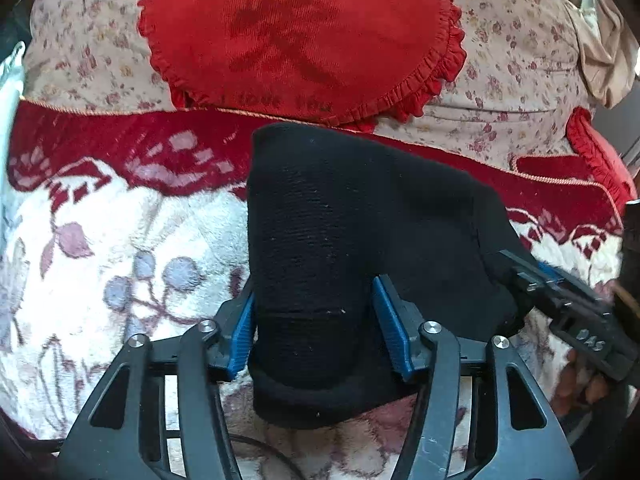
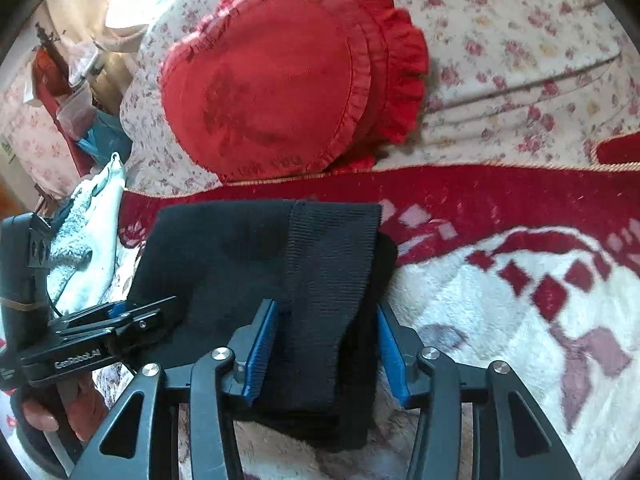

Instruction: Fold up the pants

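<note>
Your black knit pants (image 1: 352, 240) lie folded into a compact bundle on the plush red-and-white floral blanket (image 1: 120, 248) covering the bed, just in front of the red ruffled cushion (image 1: 296, 36). They look soft, light and limp, a ribbed stretchy knit that should sag wherever you leave it unsupported and cling a little to the fleecy blanket when dragged.

Your left hand-held gripper (image 1: 316, 320) straddles one near end of the bundle, jaws apart, the blue pads (image 1: 242, 334) flanking the cloth rather than pinching it. Your right hand-held gripper (image 2: 324, 348) does the same over the ribbed waistband (image 2: 332, 264) end, jaws also spread.

Judging from this, take hold at the thick stacked edges, catching every layer, since a single layer would likely peel away and undo the fold. Lift both ends together to keep the middle from drooping.
</note>
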### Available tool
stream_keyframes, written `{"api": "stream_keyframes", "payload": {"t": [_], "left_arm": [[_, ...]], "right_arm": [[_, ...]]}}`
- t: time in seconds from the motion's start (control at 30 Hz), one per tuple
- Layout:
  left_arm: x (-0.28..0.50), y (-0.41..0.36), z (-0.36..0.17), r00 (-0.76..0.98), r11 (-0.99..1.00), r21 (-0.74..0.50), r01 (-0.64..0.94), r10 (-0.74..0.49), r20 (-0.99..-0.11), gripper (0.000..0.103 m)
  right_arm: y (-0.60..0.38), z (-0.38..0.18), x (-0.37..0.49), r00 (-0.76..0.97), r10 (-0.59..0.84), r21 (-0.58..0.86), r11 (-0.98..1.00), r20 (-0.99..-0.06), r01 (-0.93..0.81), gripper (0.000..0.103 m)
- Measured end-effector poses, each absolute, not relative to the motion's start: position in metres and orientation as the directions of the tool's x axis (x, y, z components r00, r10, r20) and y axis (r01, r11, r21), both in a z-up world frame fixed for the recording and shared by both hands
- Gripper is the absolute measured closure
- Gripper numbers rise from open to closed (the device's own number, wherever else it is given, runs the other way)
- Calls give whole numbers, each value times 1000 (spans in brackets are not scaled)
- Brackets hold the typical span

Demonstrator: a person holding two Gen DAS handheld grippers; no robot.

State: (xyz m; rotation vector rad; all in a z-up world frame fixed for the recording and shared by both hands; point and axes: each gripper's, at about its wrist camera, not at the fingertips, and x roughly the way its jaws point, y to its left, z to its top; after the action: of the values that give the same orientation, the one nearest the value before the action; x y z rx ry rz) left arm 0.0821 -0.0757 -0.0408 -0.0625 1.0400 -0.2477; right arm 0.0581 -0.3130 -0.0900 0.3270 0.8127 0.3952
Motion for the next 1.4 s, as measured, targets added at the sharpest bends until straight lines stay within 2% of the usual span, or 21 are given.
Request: {"api": "stream_keyframes", "payload": {"t": [0.1,0.27,0.43,0.57,0.8,1.4], "left_arm": [[80,-78,-40,489,974,-152,167,-216,-845,46],[71,-80,-35,504,980,-118,159,-183,-844,46],[55,-80,-26,542,987,-29,160,-112,-833,46],[41,-81,-17,586,988,41,150,-55,-809,46],[16,-75,2,649,993,50,107,-31,-760,46],[-26,-57,23,688,998,19,61,-29,-725,46]], "right_arm": [[-319,-74,44,669,414,389,900,-617,-199,57],[-309,-53,28,680,461,400,879,-570,-260,57],[-275,-75,35,626,408,301,913,-664,-276,56],[-277,-62,28,637,413,312,911,-651,-270,57],[-280,-29,4,696,388,290,920,-604,-262,57],[-271,-12,-38,704,420,303,907,-573,-294,57]]}}
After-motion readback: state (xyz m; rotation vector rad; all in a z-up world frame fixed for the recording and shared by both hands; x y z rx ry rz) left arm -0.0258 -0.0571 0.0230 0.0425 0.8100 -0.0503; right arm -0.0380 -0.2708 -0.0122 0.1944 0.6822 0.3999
